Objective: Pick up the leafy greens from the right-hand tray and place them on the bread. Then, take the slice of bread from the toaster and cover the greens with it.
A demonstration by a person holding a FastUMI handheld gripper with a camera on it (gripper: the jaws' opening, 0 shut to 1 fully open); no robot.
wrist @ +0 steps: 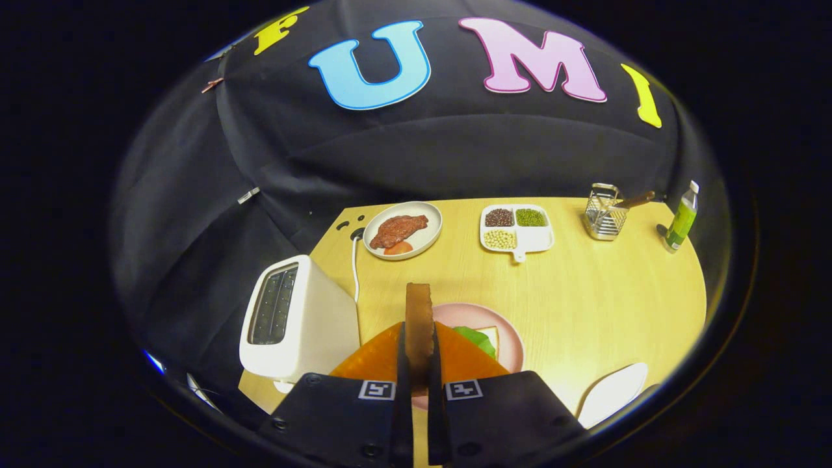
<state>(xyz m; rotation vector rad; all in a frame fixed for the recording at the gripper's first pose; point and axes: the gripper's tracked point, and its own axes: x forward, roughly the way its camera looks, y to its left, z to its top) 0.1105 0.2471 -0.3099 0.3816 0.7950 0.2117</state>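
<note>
The toaster (296, 318) stands at the table's (585, 305) left with its slots looking empty, so the second step seems well under way. Just right of it the gripper (419, 383) has both fingers pressed on a bread slice (419, 318), held on edge and sticking up ahead of them. Beyond the fingers sits the pink plate (507, 331), where the greens (474, 338) lie on the base bread (491, 338); the first step looks done. What is left, by this judgement, is to lower the slice flat over the greens and let go. Further right, a white tray (611, 393) looks bare. The green bottle (681, 221) at the far right carries a label too small to read; no other writing is legible on the table.
</note>
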